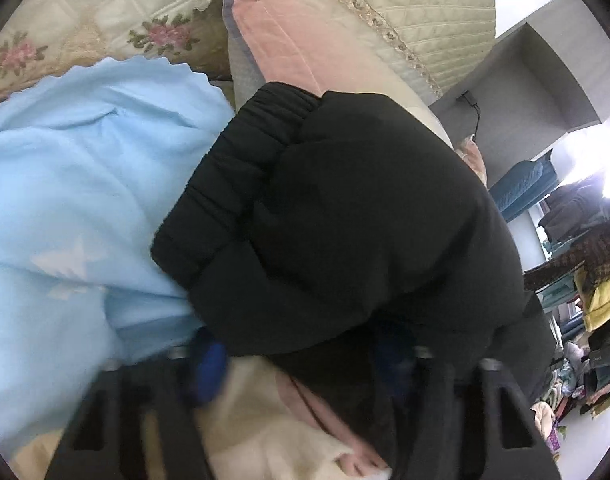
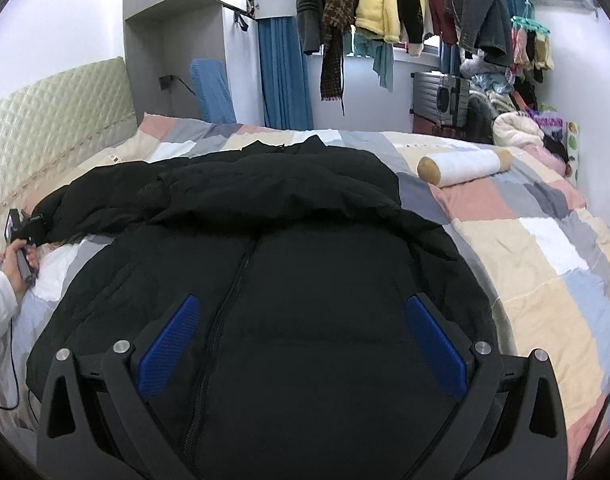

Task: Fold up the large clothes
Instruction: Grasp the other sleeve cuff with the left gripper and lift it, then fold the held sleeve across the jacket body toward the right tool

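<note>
The left gripper [image 1: 301,344] has the elastic sleeve cuff [image 1: 233,184] of the black padded jacket [image 2: 289,264] between its jaws, which are part-way drawn in; dark cloth hides whether the pads press it, so I cannot tell. It tilts downward near the quilted headboard [image 2: 57,120], beside a light blue cloth [image 1: 73,184]. The right gripper [image 2: 303,340] hovers with jaws spread wide above the jacket's zipped front, holding nothing. The jacket lies spread over the patchwork bed [image 2: 545,264].

Matt black padded-cloth jacket [image 2: 305,280], patchwork cotton bedspread [image 2: 545,240]
</note>
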`<action>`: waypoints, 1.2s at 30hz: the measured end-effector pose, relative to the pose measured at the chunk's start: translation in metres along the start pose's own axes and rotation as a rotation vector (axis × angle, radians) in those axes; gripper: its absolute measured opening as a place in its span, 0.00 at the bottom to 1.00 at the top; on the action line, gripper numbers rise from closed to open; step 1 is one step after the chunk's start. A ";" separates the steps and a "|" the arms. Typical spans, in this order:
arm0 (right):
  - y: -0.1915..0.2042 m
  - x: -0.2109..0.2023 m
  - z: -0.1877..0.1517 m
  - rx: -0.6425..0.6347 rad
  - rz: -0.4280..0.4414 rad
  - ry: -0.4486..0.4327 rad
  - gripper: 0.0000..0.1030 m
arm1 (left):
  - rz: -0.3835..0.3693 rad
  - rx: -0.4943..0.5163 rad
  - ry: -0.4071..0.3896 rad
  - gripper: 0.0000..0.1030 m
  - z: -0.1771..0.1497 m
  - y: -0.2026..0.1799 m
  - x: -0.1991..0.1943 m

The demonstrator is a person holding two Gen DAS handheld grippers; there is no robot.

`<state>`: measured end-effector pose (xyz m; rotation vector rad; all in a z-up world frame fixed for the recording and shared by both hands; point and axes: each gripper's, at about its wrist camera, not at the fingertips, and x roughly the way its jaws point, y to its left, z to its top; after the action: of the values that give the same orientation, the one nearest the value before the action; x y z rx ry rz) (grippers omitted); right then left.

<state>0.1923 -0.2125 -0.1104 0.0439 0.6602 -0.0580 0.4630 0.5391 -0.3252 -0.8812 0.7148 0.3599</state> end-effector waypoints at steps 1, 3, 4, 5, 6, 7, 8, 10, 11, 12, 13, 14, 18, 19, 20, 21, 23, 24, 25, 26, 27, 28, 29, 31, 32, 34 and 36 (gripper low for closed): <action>0.001 -0.003 0.000 -0.009 -0.005 -0.006 1.00 | 0.011 0.008 -0.001 0.35 0.000 -0.005 -0.005; -0.001 -0.009 0.000 -0.018 -0.011 -0.022 1.00 | 0.046 0.020 -0.004 0.15 0.000 -0.013 -0.015; 0.000 -0.011 0.001 -0.018 -0.010 -0.028 1.00 | 0.057 0.022 -0.011 0.12 0.001 -0.018 -0.023; -0.002 -0.013 0.001 -0.018 -0.007 -0.033 1.00 | 0.066 0.027 -0.022 0.09 0.002 -0.023 -0.032; -0.005 -0.015 0.001 -0.019 -0.006 -0.035 1.00 | 0.075 0.037 -0.032 0.07 0.003 -0.028 -0.040; -0.007 -0.016 0.001 -0.020 -0.006 -0.033 1.00 | 0.080 0.053 -0.048 0.06 0.004 -0.036 -0.050; -0.008 -0.017 0.001 -0.018 -0.004 -0.031 1.00 | 0.078 0.063 -0.059 0.05 0.003 -0.040 -0.059; -0.014 -0.019 0.001 -0.005 0.009 -0.025 1.00 | 0.078 0.123 -0.106 0.05 0.005 -0.065 -0.084; -0.016 -0.020 0.001 0.003 0.015 -0.026 1.00 | 0.081 0.145 -0.116 0.05 0.005 -0.073 -0.092; -0.019 -0.023 0.000 0.007 0.021 -0.029 1.00 | 0.081 0.178 -0.130 0.04 0.005 -0.086 -0.105; -0.020 -0.025 0.000 0.007 0.022 -0.033 1.00 | 0.080 0.206 -0.142 0.04 0.005 -0.099 -0.118; -0.022 -0.027 -0.001 0.005 0.020 -0.038 1.00 | 0.078 0.228 -0.152 0.04 0.005 -0.111 -0.129; -0.029 -0.036 -0.003 0.022 0.044 -0.047 1.00 | 0.073 0.293 -0.181 0.04 0.004 -0.154 -0.166; -0.031 -0.037 -0.004 0.022 0.046 -0.046 1.00 | 0.075 0.311 -0.189 0.04 0.002 -0.167 -0.177; -0.032 -0.037 -0.004 0.022 0.049 -0.046 1.00 | 0.077 0.321 -0.194 0.04 -0.002 -0.176 -0.184; -0.034 -0.039 -0.005 0.020 0.056 -0.046 1.00 | 0.079 0.338 -0.202 0.04 -0.005 -0.188 -0.195; -0.036 -0.041 -0.006 0.013 0.065 -0.047 1.00 | 0.080 0.378 -0.221 0.04 -0.015 -0.213 -0.215; -0.038 -0.042 -0.007 0.005 0.073 -0.047 1.00 | 0.082 0.393 -0.230 0.04 -0.019 -0.222 -0.222; -0.038 -0.043 -0.008 -0.001 0.078 -0.046 1.00 | 0.080 0.408 -0.239 0.04 -0.024 -0.234 -0.230; -0.039 -0.044 -0.010 -0.008 0.081 -0.046 1.00 | 0.075 0.428 -0.249 0.04 -0.031 -0.249 -0.240; -0.040 -0.044 -0.011 -0.017 0.091 -0.043 1.00 | 0.073 0.446 -0.258 0.04 -0.037 -0.259 -0.247; -0.041 -0.044 -0.012 -0.024 0.100 -0.040 1.00 | 0.072 0.464 -0.267 0.04 -0.043 -0.268 -0.252; -0.042 -0.046 -0.012 -0.026 0.104 -0.043 1.00 | 0.070 0.496 -0.281 0.04 -0.053 -0.285 -0.262; -0.043 -0.050 -0.012 -0.032 0.106 -0.072 1.00 | 0.054 0.534 -0.296 0.04 -0.067 -0.308 -0.277; -0.045 -0.052 -0.012 -0.036 0.104 -0.083 1.00 | 0.040 0.559 -0.305 0.04 -0.075 -0.322 -0.284; -0.047 -0.054 -0.012 -0.036 0.106 -0.097 1.00 | 0.013 0.619 -0.324 0.04 -0.094 -0.353 -0.301; -0.051 -0.054 -0.012 -0.027 0.115 -0.098 1.00 | -0.005 0.655 -0.333 0.04 -0.111 -0.380 -0.312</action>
<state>0.1394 -0.2605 -0.0880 0.0524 0.5590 0.0591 0.4062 0.2226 0.0626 -0.1934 0.4715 0.2347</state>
